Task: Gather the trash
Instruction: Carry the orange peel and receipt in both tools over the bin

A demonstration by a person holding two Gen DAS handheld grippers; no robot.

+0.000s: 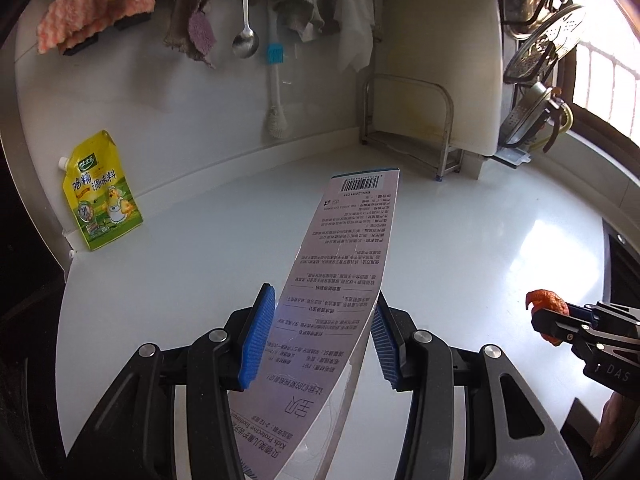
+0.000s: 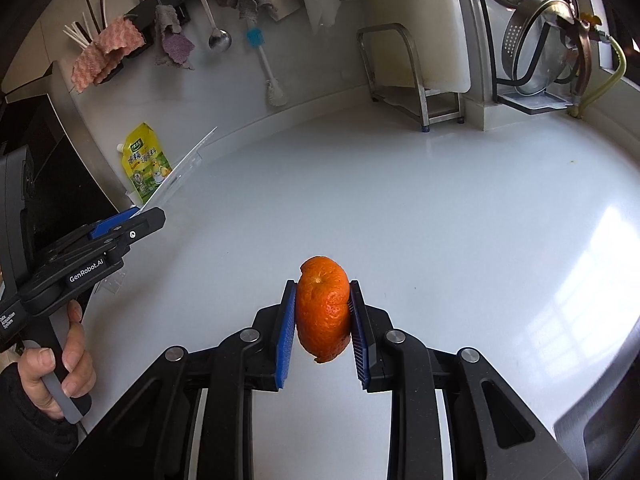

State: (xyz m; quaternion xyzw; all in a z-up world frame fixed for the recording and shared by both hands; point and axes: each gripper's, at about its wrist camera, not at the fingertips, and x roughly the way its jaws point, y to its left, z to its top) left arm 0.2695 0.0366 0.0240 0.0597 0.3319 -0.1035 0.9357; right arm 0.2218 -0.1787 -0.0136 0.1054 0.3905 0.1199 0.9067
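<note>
My left gripper is shut on a flat toothbrush package card with a barcode and printed text, held tilted above the white counter. The card and the left gripper also show at the left of the right wrist view. My right gripper is shut on an orange peel, held above the counter. The peel and the right gripper show at the right edge of the left wrist view.
A yellow seasoning pouch leans on the back wall at left. A metal rack and a white cutting board stand at the back right. Cloths, a spoon and a brush hang on the wall. A strainer rack sits far right.
</note>
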